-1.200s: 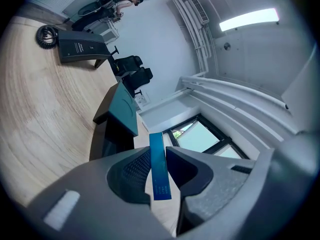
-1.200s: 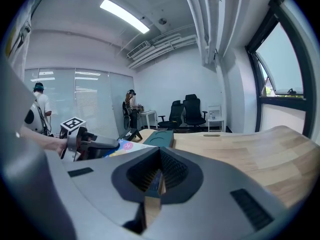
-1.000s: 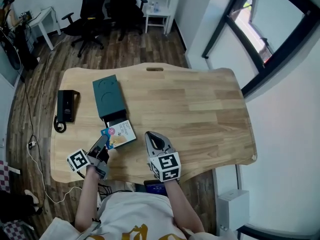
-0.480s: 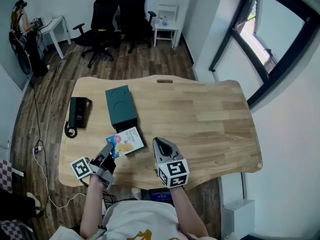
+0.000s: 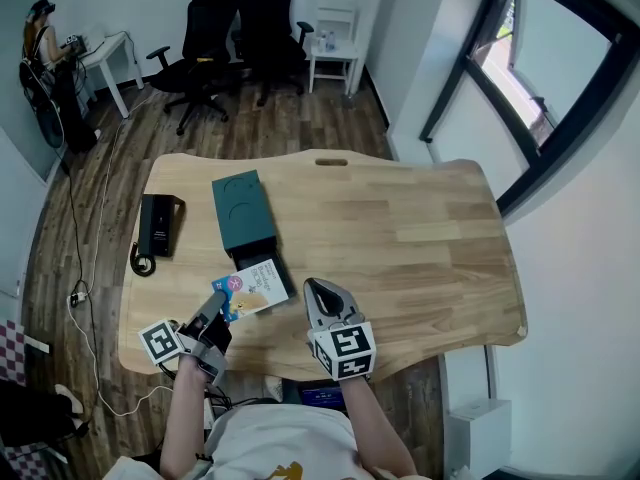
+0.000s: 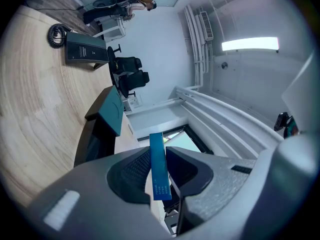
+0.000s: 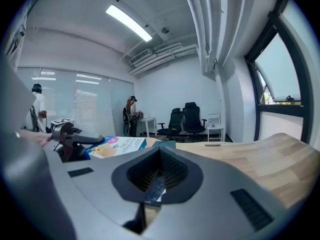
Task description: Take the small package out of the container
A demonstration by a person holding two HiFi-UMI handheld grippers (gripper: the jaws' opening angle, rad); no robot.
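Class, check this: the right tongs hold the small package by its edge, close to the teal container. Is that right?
No: the left tongs hold the small package by its edge, close to the teal container, as the left gripper view shows.

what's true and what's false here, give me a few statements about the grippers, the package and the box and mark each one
1. The left gripper grips the package by one edge. True.
2. The package lies flat inside the green box. False: it is held up in the left gripper's jaws, in front of the box's open end.
3. The right gripper is clamped on the box. False: its jaws are together with nothing held, and it is apart from the box, over the near part of the table.
4. A black phone sits on the table, on the box's left in the head view. True.
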